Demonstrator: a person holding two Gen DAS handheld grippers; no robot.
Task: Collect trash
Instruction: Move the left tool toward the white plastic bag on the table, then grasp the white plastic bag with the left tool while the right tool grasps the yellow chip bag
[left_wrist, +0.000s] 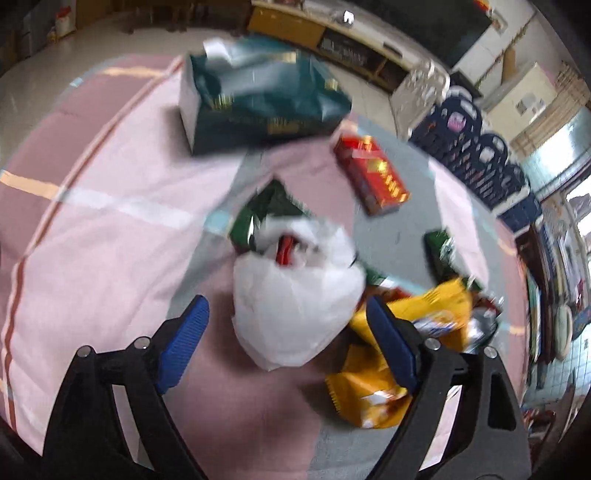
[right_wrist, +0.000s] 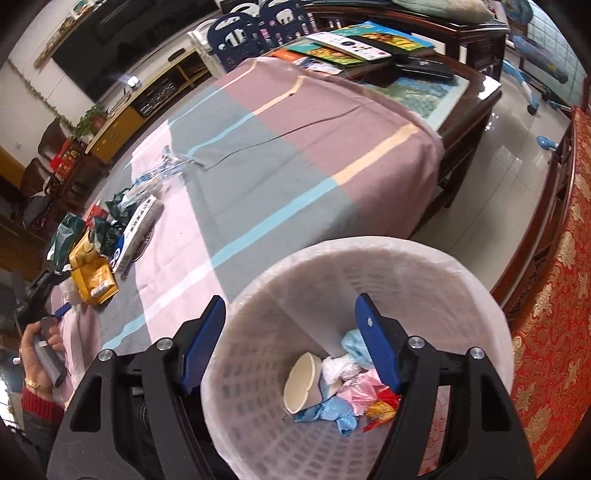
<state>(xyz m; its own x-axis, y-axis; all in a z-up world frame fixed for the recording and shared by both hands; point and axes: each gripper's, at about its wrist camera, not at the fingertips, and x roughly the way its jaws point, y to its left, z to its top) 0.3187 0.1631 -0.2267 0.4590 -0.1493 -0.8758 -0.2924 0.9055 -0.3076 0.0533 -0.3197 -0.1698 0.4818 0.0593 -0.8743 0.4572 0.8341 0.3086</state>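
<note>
Two wrist views, each looking down along a hand-held gripper w/ blue pads.

Nearest in the right view: the right hand-held gripper (right_wrist: 290, 343), jaws released & empty, poised over a white lattice waste basket (right_wrist: 461, 280) lined w/ a thin bag. The basket sits at the table's near edge, probably so trash can be dropped straight in. Inside it: 1 paper cup (right_wrist: 301, 380) on its side, plus crumpled blue, pink, white & red-yellow scraps (right_wrist: 351, 395); too tangled to count.

Nearest in the left view (blurred): the left hand-held gripper (left_wrist: 288, 325), jaws apart w/ nothing clamped, pointing down at a white plastic bag (left_wrist: 295, 299). The bag lies between the pads but isn't touched; something red shows at its mouth. It looks like the next pickup.

Just beside the bag, right: 2 yellow snack wrappers (left_wrist: 373, 395), approx., overlapping. Behind the bag: 1 dark green wrapper (left_wrist: 269, 210), & another green piece (left_wrist: 439, 251) farther right. Beyond: 1 red carton (left_wrist: 373, 173), then 1 large dark teal bag (left_wrist: 258, 107) at the far side.

All rests on a table under a pink-and-grey cloth (right_wrist: 295, 155). In the right view this trash pile sits well apart from the basket, at far left, w/ a person's hand (right_wrist: 37, 362) holding the other tool's handle.

Much trash remains uncollected.
</note>
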